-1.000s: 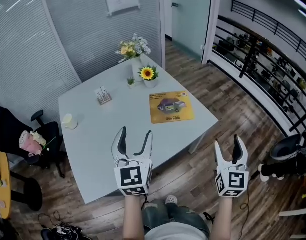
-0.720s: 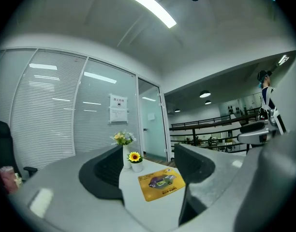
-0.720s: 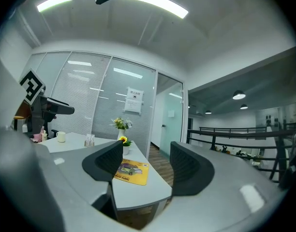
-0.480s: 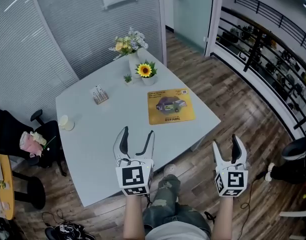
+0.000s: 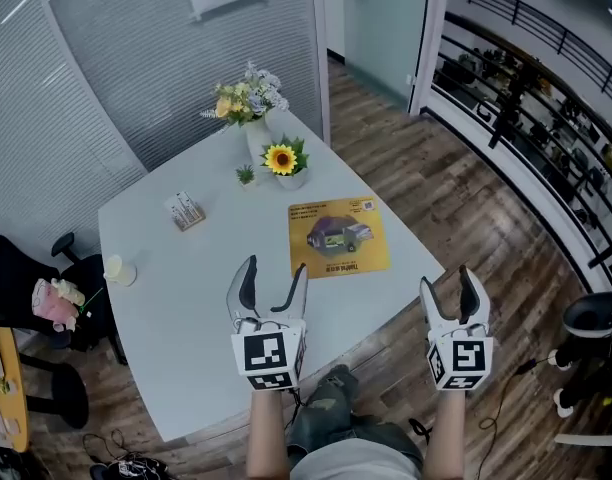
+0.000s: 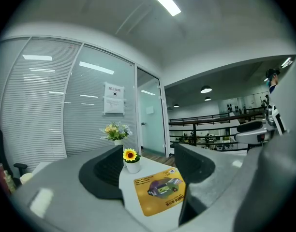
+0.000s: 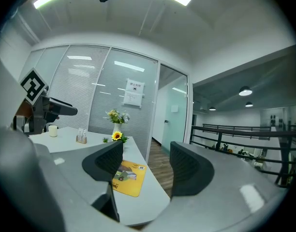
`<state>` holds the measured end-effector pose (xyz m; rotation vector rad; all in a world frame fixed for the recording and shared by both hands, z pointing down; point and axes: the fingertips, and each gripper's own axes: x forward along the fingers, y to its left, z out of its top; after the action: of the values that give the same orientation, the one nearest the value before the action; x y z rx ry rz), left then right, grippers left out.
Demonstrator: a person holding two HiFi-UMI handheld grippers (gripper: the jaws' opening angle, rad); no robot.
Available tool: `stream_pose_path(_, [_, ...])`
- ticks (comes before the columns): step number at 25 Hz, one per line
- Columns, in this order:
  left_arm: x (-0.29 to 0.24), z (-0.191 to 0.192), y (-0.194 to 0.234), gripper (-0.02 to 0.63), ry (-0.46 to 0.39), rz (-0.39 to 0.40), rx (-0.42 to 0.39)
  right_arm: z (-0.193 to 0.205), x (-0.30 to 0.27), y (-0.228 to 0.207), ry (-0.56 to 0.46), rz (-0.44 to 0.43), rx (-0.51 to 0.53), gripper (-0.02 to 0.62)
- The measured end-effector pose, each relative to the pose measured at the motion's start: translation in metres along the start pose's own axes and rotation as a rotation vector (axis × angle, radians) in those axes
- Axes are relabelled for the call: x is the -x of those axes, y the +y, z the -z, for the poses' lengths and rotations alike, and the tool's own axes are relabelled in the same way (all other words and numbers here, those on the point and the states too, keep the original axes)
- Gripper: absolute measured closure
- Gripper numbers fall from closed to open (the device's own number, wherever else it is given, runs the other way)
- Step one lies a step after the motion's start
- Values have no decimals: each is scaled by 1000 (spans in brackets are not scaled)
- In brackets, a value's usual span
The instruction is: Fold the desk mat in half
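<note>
The yellow desk mat [image 5: 337, 237] lies flat and unfolded on the pale grey table [image 5: 186, 278], near its right edge. It also shows between the jaws in the left gripper view, desk mat [image 6: 160, 189], and low in the right gripper view, desk mat [image 7: 128, 177]. My left gripper [image 5: 273, 278] hovers open over the table's near part, short of the mat, with nothing held. My right gripper [image 5: 451, 286] is open and empty too, held off the table's near right corner above the wooden floor.
Behind the mat stand a potted sunflower [image 5: 282, 161], a vase of flowers [image 5: 248, 103] and a tiny plant [image 5: 245, 176]. A small card holder [image 5: 184, 211] and a white cup [image 5: 116, 269] sit at the left. A black office chair [image 5: 46, 303] stands left of the table.
The view has drawn nearer the table, and the mat now sits closer to both grippers. Both grippers stay open and empty.
</note>
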<state>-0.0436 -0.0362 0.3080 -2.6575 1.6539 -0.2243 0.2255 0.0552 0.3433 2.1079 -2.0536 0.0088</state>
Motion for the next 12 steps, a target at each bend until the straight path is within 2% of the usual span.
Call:
stream_pose_path(5, [-43, -1, 17, 288, 31, -12, 2, -10, -51, -4, 3, -21, 8, 272])
stream_pose_path(12, [-87, 23, 33, 288, 93, -3, -2, -3, -106, 0, 45, -57, 14, 272])
